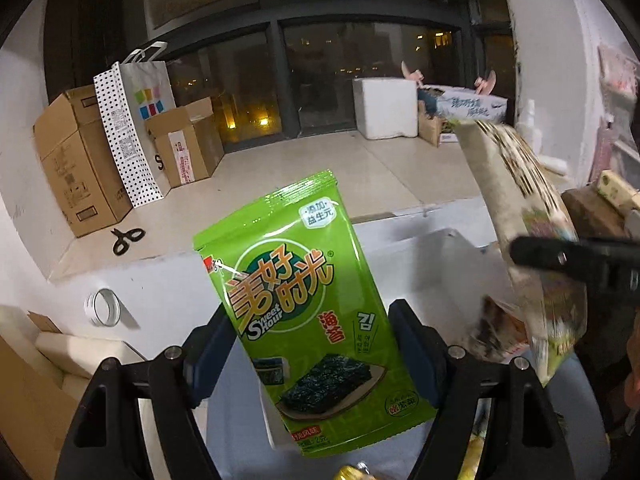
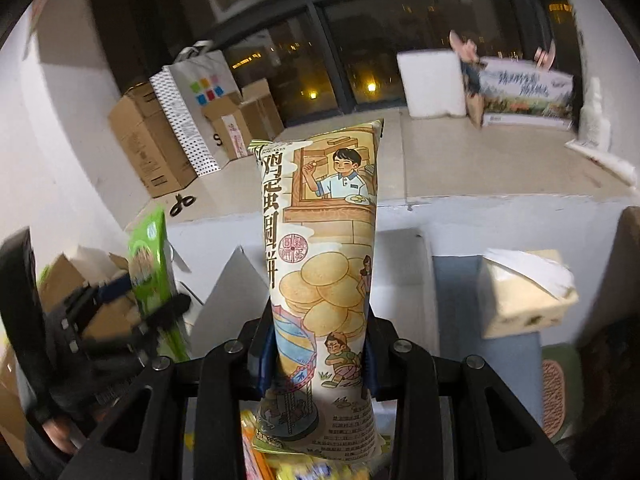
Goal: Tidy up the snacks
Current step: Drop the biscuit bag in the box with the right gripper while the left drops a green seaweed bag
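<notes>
A green seaweed packet (image 1: pixel 308 312) stands upright in the air, facing the left wrist camera. My left gripper (image 1: pixel 310 346) is shut on it, one blue pad on each side edge. A tall beige egg-biscuit pack (image 2: pixel 324 264) with a cartoon print rises between the pads of my right gripper (image 2: pixel 320 356), which is shut on its lower part. In the left wrist view the biscuit pack (image 1: pixel 520 216) tilts at the right, clamped by the right gripper (image 1: pixel 556 262). In the right wrist view the left gripper (image 2: pixel 148 296) holds the seaweed packet (image 2: pixel 150 256) edge-on at the left.
Cardboard boxes (image 1: pixel 76 160), a dotted paper bag (image 1: pixel 132 128) and scissors (image 1: pixel 127 239) sit on the raised floor by the dark window. A white foam box (image 1: pixel 386 106) stands further back. A tape roll (image 1: pixel 102 307) lies at the left. A pale wrapped block (image 2: pixel 524 296) sits at the right. More snacks (image 2: pixel 280 468) lie below.
</notes>
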Tool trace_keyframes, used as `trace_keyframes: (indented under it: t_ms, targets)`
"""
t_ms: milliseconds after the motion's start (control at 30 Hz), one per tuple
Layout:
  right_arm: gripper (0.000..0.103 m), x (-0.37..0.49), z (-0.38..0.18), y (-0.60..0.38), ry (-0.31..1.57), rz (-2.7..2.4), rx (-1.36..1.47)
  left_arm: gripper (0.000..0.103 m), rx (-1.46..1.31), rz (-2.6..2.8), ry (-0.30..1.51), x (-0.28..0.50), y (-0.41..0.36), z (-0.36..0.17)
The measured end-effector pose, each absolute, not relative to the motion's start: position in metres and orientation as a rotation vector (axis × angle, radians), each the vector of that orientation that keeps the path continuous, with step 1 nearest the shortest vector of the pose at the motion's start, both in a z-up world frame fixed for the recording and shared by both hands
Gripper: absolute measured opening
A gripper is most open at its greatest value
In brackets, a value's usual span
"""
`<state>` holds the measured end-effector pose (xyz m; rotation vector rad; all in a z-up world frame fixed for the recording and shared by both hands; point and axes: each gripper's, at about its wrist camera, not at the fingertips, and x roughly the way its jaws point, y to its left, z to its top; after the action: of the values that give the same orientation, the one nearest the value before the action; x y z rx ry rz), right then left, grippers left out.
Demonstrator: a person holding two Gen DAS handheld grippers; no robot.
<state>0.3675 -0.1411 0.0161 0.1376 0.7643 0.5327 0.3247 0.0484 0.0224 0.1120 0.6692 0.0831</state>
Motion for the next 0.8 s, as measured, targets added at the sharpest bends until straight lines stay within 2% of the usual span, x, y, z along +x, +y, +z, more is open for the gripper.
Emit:
trace_keyframes:
  t_ms: [100, 133, 167, 200, 233, 500, 800]
  targets:
    - [0.038, 0.391, 0.013, -0.131, 0.805, 0.518, 0.175, 0.081, 0.13, 0.094, 0.691, 0.343, 0.051, 0.015]
    - [0.04, 0.398, 0.009, -0.129, 0.821, 0.513, 0.202, 0.084, 0.129, 0.078, 0.704, 0.346, 0.051, 0.01]
    - [0.044, 0.402, 0.006, -0.129, 0.828, 0.511, 0.217, 0.092, 0.119, 0.05, 0.727, 0.351, 0.054, 0.004]
    - [0.071, 0.406, 0.0, -0.127, 0.848, 0.51, 0.237, 0.101, 0.11, 0.032, 0.75, 0.356, 0.056, -0.003]
    - [0.103, 0.41, -0.005, -0.126, 0.864, 0.513, 0.246, 0.103, 0.109, 0.039, 0.763, 0.358, 0.058, -0.009]
    - [0.103, 0.403, -0.002, -0.136, 0.801, 0.478, 0.207, 0.103, 0.082, 0.032, 0.807, 0.351, 0.067, -0.035]
    - [0.103, 0.359, 0.018, -0.152, 0.712, 0.528, 0.185, 0.103, 0.049, 0.009, 0.796, 0.301, 0.069, -0.019]
